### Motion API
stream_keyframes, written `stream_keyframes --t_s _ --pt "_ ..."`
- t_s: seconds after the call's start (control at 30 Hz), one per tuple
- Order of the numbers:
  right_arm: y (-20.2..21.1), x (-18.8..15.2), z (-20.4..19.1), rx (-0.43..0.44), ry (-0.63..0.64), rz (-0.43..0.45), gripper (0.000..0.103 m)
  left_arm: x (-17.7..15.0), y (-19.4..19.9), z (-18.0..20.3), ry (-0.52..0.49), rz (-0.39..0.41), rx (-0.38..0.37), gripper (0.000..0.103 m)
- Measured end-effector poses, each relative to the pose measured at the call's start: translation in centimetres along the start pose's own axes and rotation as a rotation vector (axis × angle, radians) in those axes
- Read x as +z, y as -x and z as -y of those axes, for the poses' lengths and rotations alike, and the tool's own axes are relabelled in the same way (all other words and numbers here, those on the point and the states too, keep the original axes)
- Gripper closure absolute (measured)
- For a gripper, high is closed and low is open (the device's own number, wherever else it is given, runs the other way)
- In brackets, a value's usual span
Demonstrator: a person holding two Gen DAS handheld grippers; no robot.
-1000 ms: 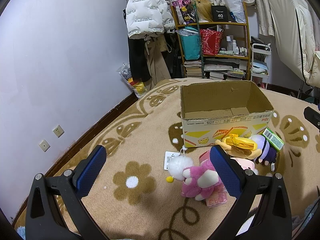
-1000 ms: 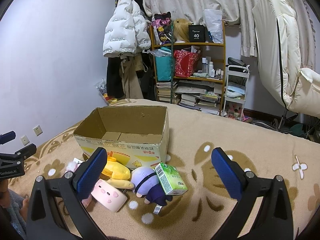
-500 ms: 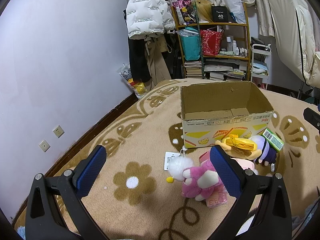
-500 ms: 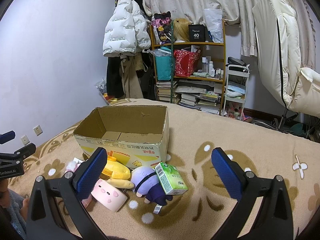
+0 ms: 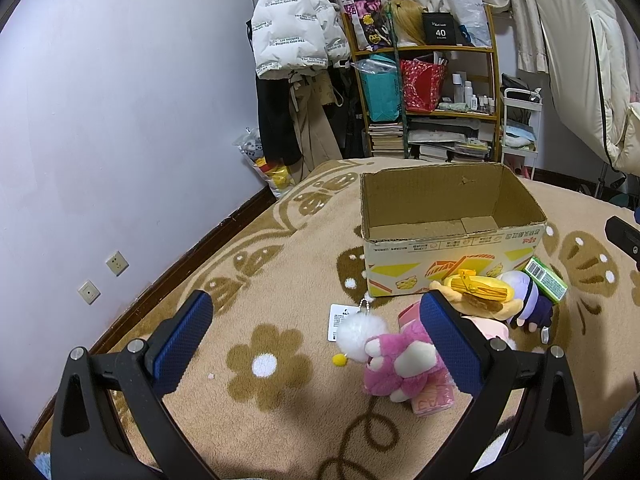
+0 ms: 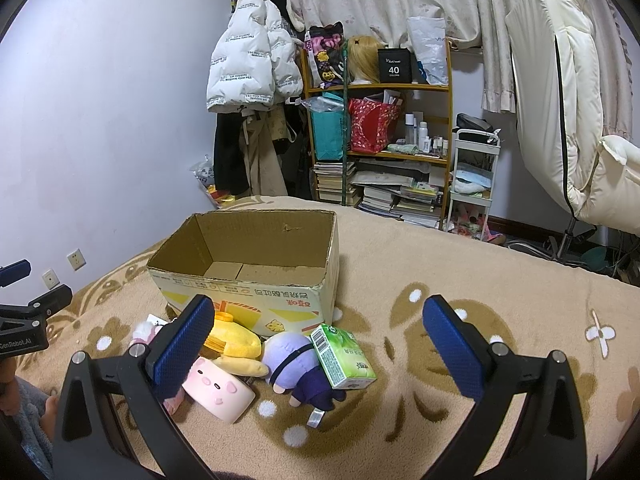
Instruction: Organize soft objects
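Both grippers, left (image 5: 320,344) and right (image 6: 320,348), spread wide, empty; plush toys (image 6: 256,356) heaped ahead before cardboard box (image 6: 256,300), apparently touching it.

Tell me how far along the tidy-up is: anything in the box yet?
Nothing done yet: the cardboard box shows only its bare bottom. Nothing in hand: the left gripper and right gripper are both open and empty. Left to do: the pink plush, white pompom, yellow plush, pig plush, purple doll and green tissue pack all lie on the blanket.
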State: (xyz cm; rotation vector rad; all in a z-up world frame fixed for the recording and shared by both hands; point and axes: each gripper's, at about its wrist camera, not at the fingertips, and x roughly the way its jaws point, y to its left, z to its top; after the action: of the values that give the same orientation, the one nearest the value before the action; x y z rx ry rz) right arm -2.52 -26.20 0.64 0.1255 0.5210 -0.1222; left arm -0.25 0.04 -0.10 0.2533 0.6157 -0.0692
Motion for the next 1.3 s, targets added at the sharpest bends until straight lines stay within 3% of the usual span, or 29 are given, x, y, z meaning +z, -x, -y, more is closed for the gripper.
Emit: stream_keyframes --t_s 1.03,1.3 --pt "-0.4 -0.1 -0.2 0.000 -0.001 -0.005 0.000 0.1 0.0 -0.1 -0.004 0.001 0.000 0.001" --pt "-0.3 0.0 1.3 0.020 -0.010 -0.033 0.000 1.1 0.1 0.8 -0.034 0.008 -0.058 0.001"
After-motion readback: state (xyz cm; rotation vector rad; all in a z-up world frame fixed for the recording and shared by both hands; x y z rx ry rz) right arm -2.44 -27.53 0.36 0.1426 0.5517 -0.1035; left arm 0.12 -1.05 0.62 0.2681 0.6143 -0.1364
